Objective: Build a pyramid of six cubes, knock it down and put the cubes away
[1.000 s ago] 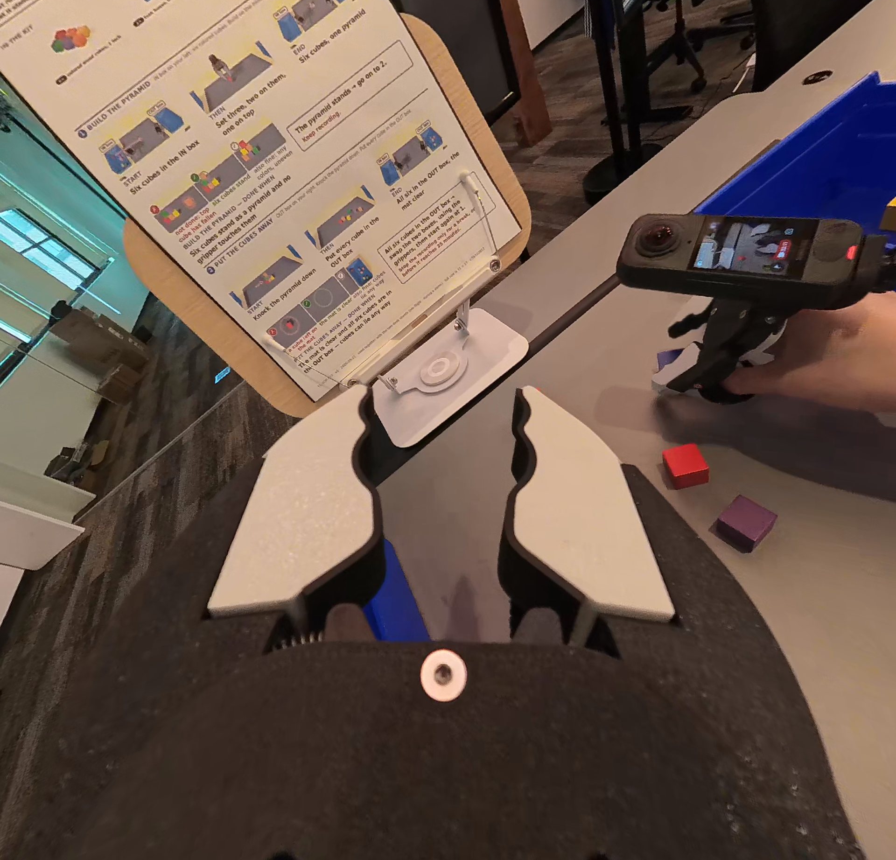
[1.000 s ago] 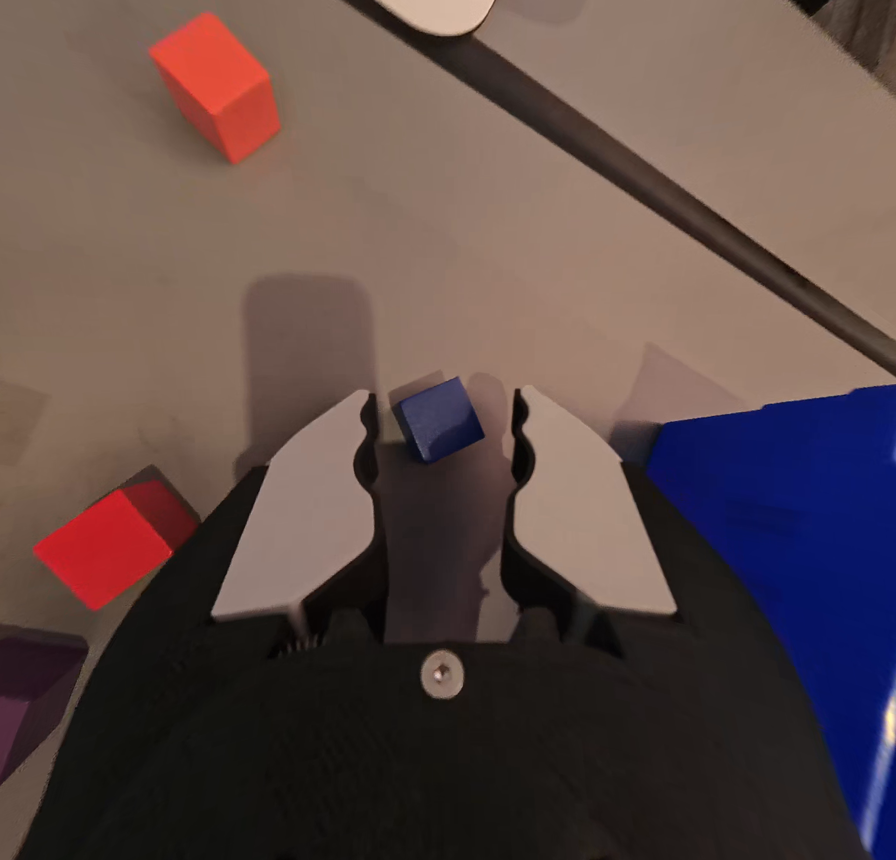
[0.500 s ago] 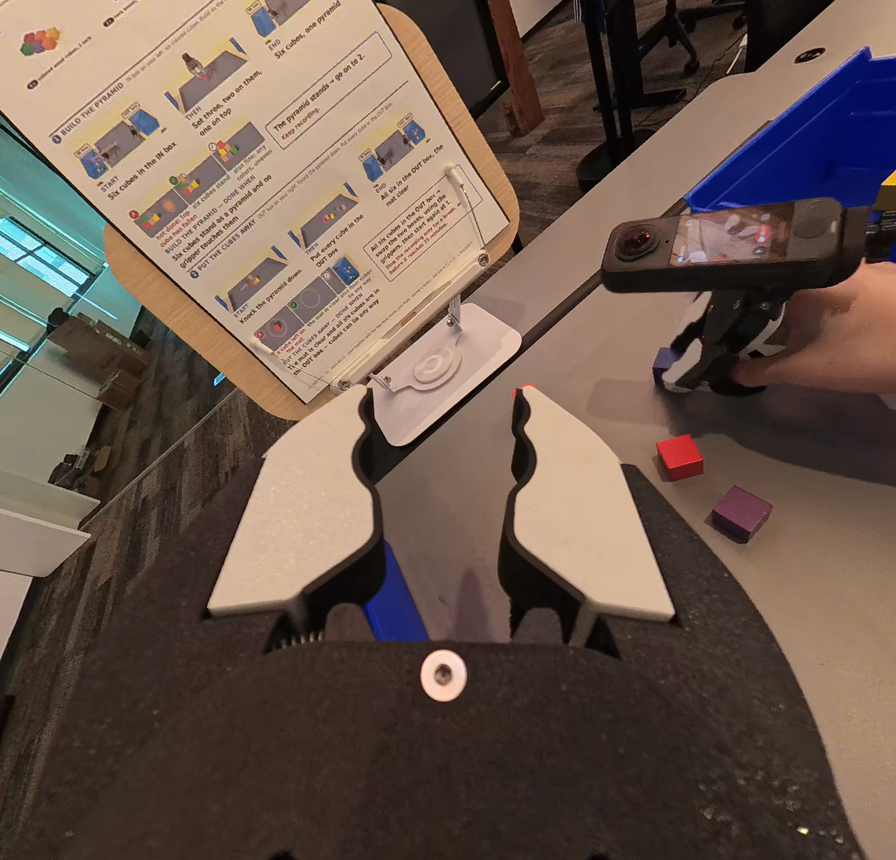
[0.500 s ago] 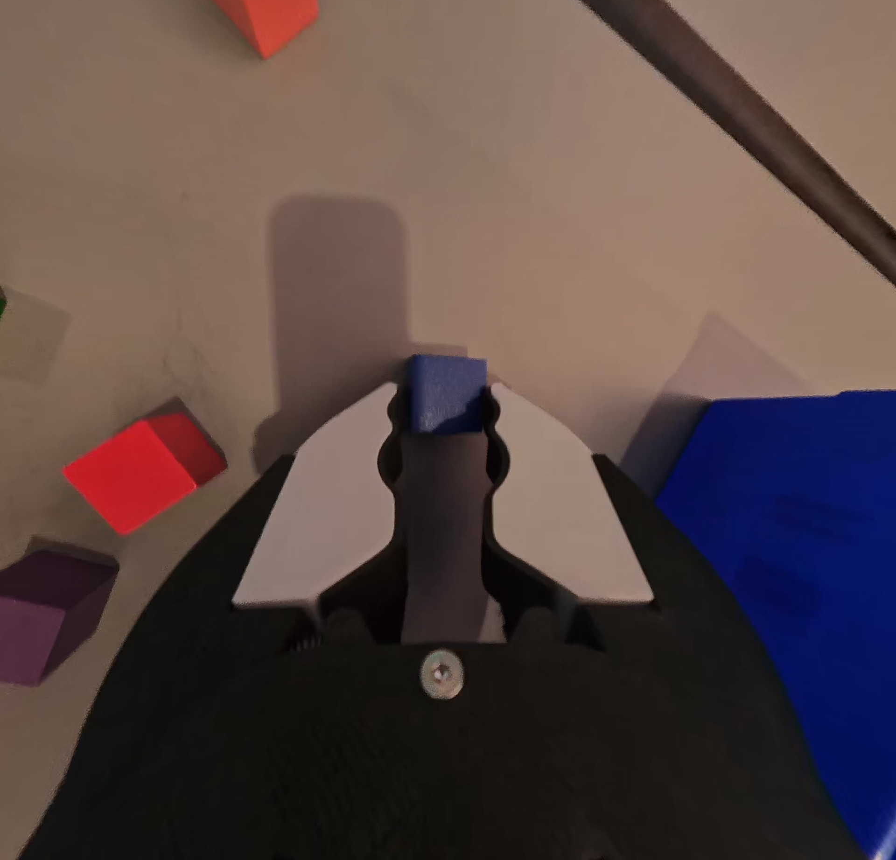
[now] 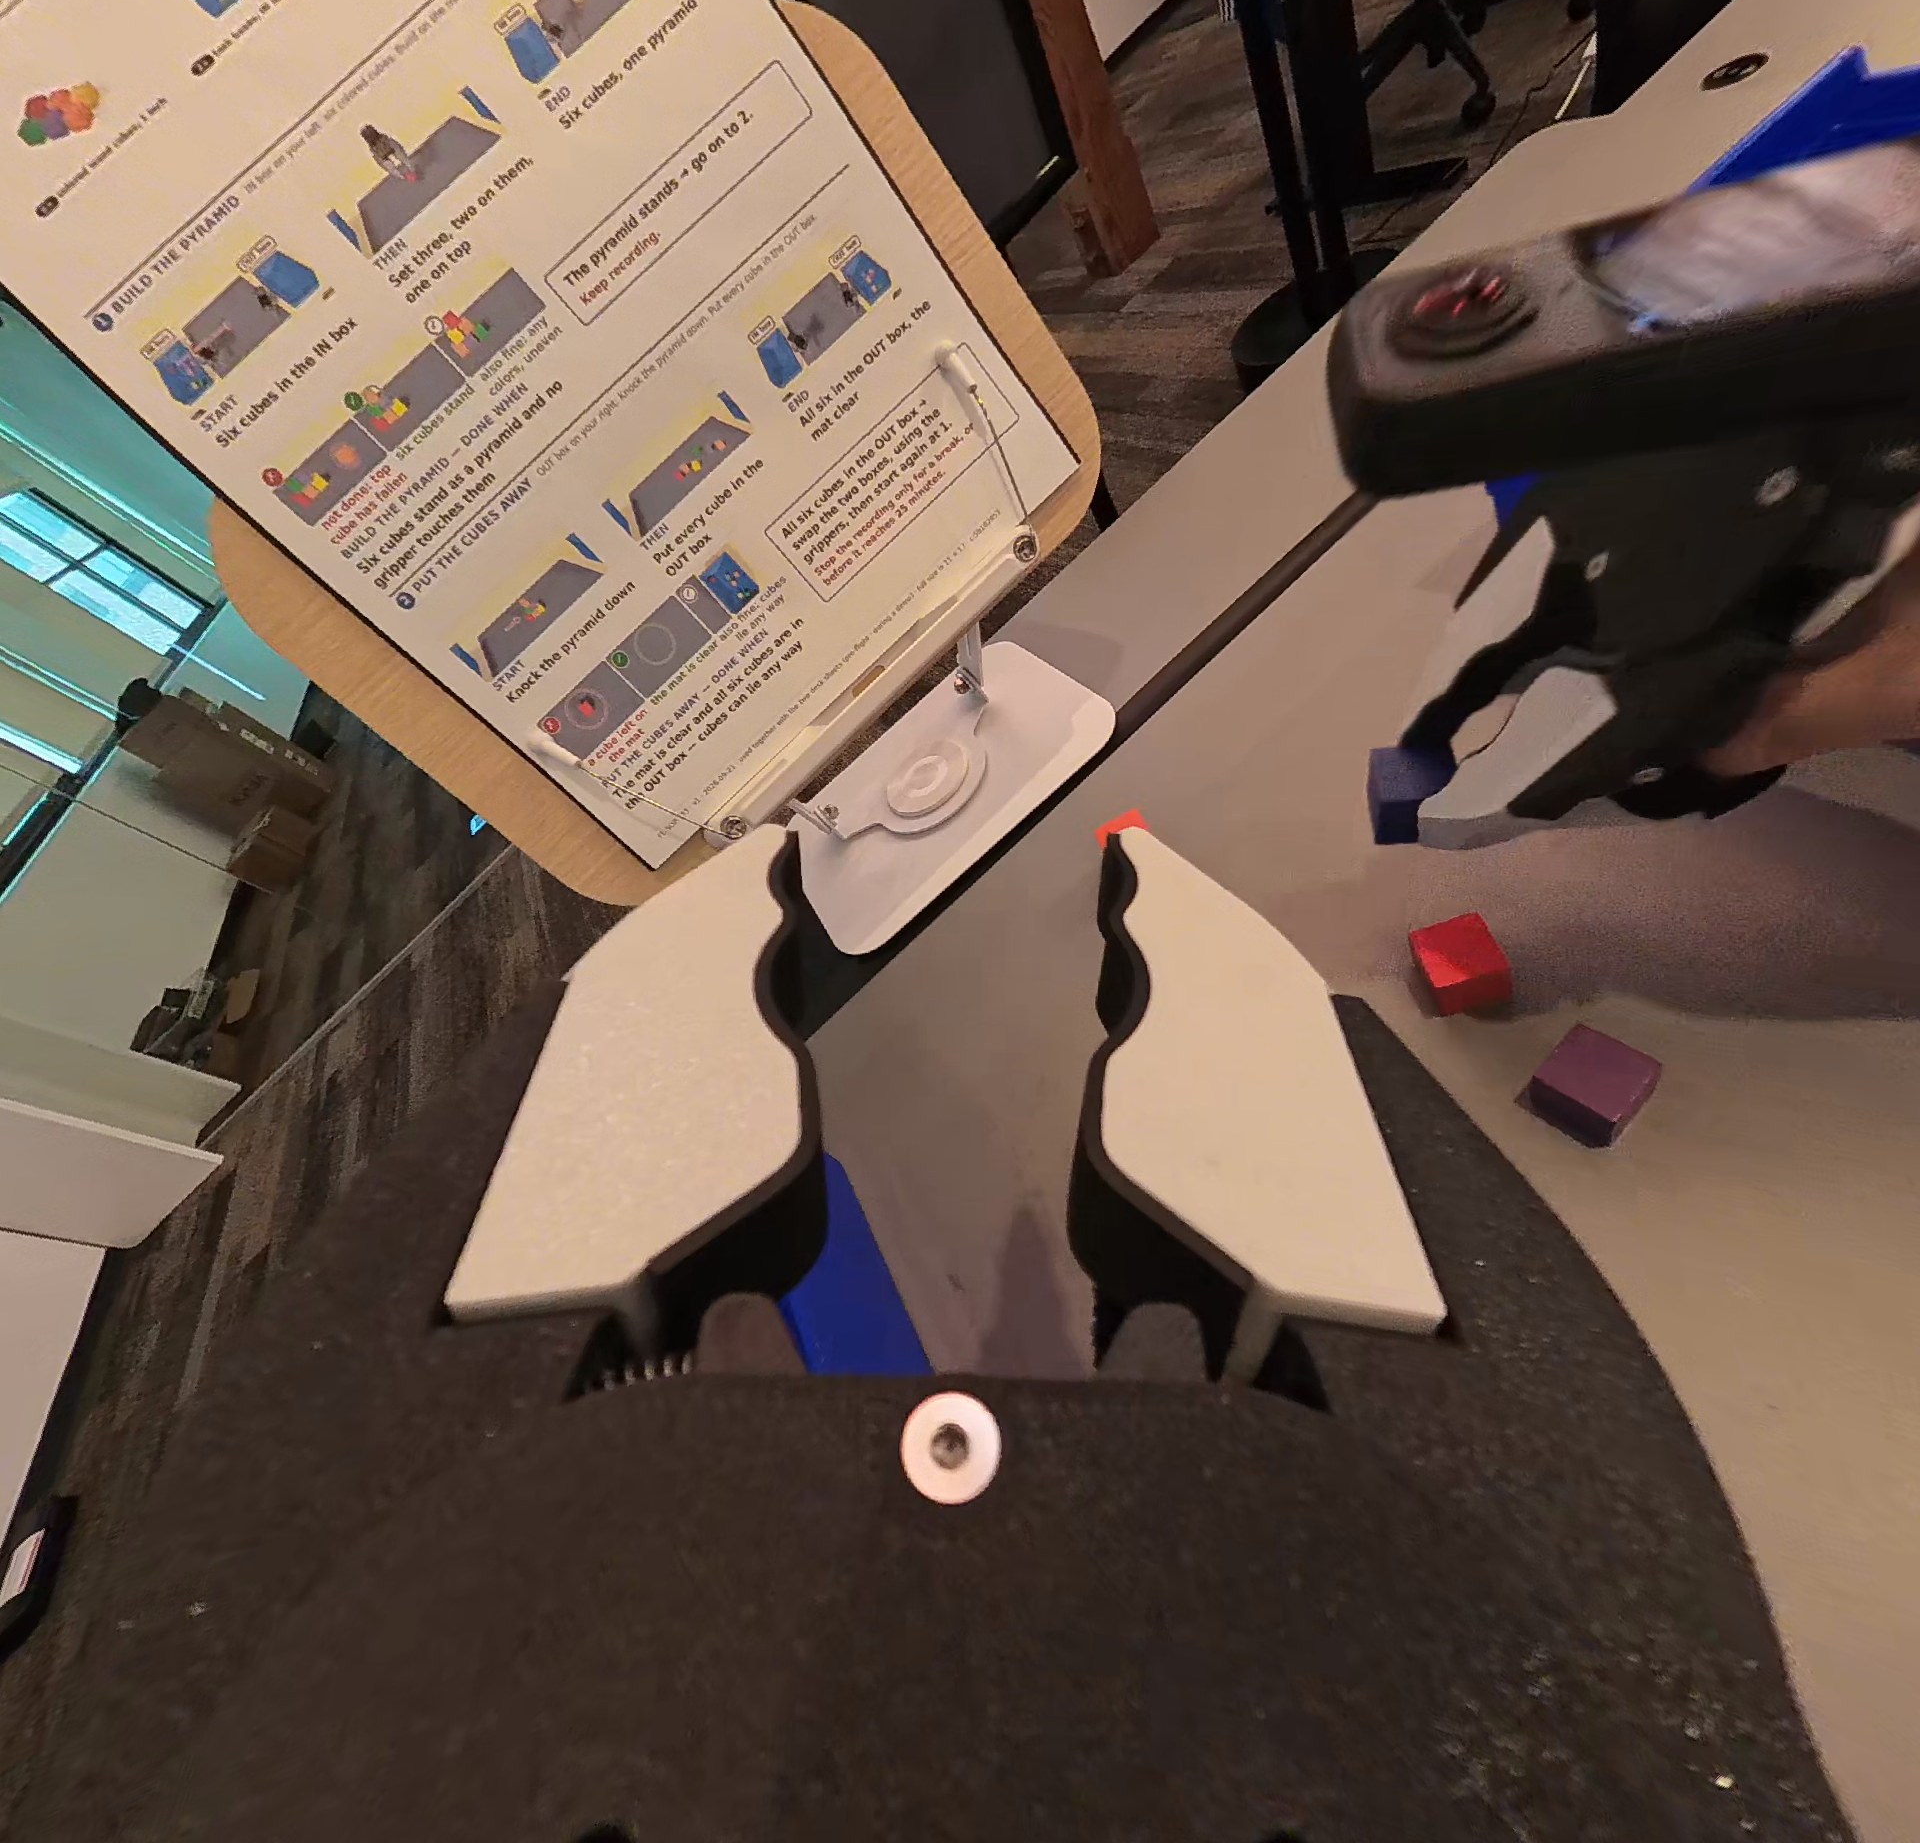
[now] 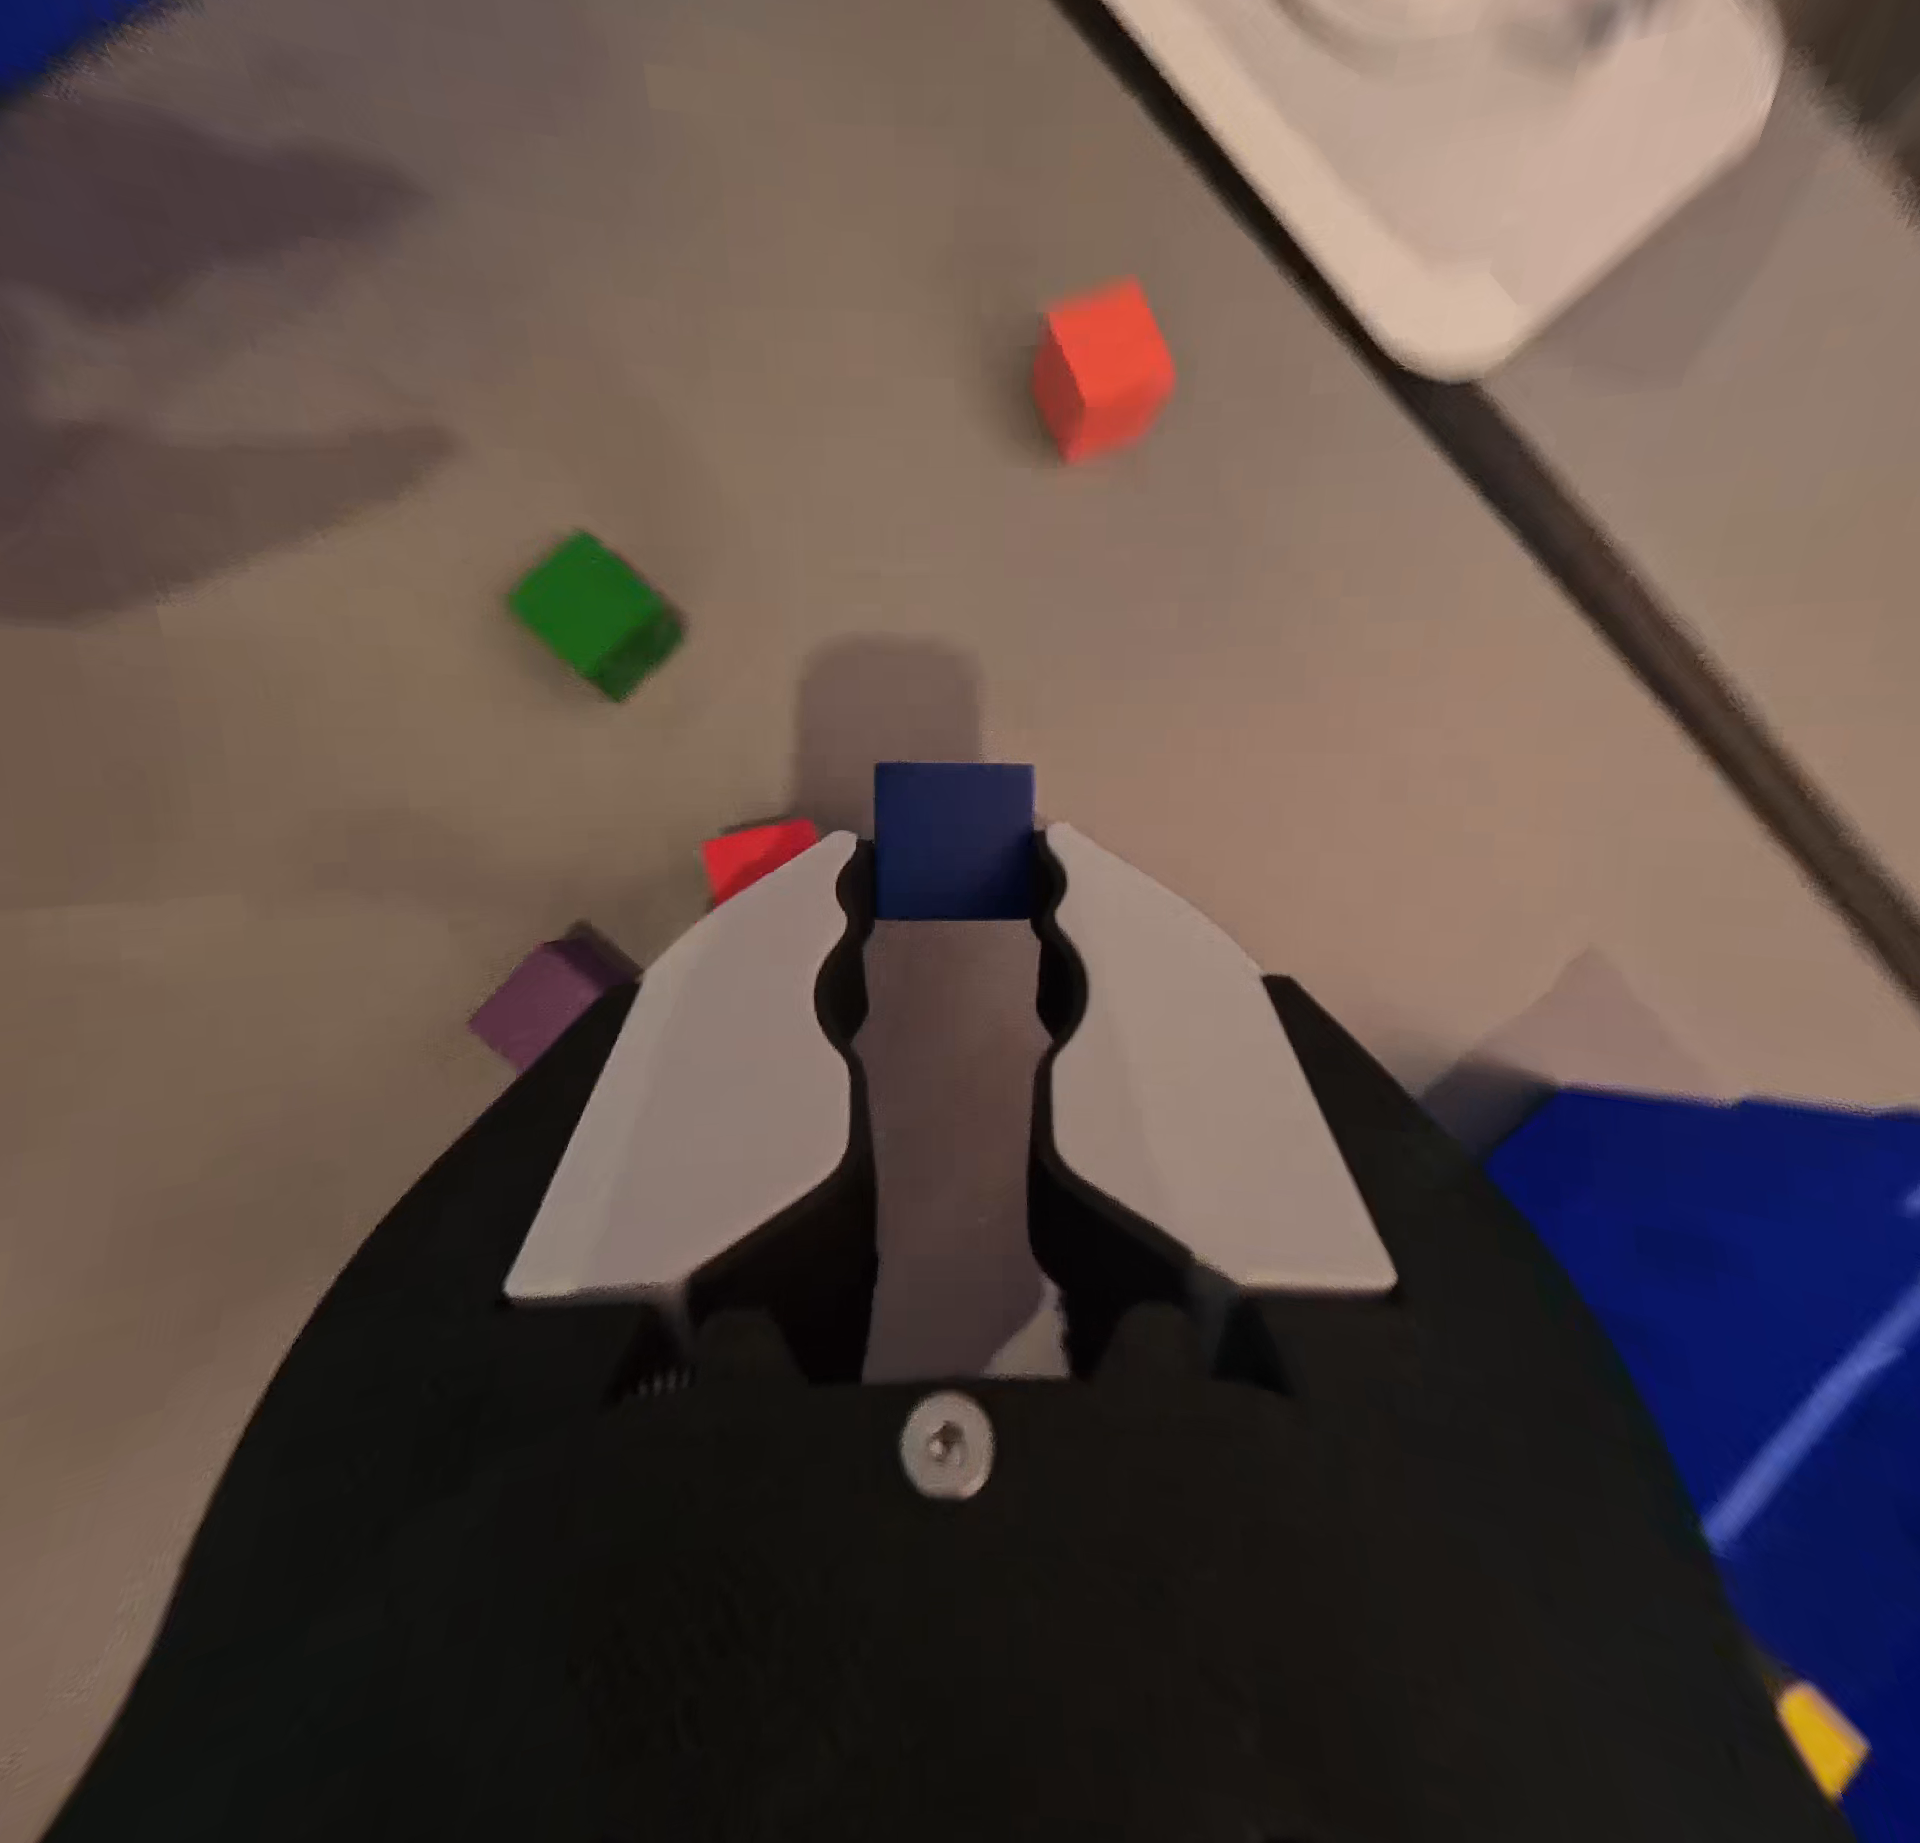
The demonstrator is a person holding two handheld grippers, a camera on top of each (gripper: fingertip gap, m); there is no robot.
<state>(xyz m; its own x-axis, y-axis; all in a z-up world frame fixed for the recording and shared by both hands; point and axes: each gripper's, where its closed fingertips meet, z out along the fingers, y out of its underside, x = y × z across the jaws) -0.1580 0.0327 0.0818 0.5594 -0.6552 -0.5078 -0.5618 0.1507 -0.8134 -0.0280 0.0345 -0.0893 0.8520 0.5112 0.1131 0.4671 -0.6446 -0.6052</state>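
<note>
While my right gripper [image 6: 954, 843] pinches the blue cube [image 6: 954, 837] above the mat [image 6: 1247, 754], near the blue box [image 6: 1714, 1274], my left gripper [image 5: 951, 848] gapes wide, empty; four cubes lie scattered.

So the only writing I can spot is on the big instruction sheet [image 5: 499, 339] clipped to the wooden board [image 5: 364, 671] on the white stand [image 5: 935, 785]. It's got lots of black print, a few lines in red, one boxed note, some small blue numbered circles at the start of headings, and tiny tags inside the little step pictures. The black camera [image 5: 1621, 339] off to the right has a screen [image 5: 1766, 224], but it's way too blurry to read.
</note>
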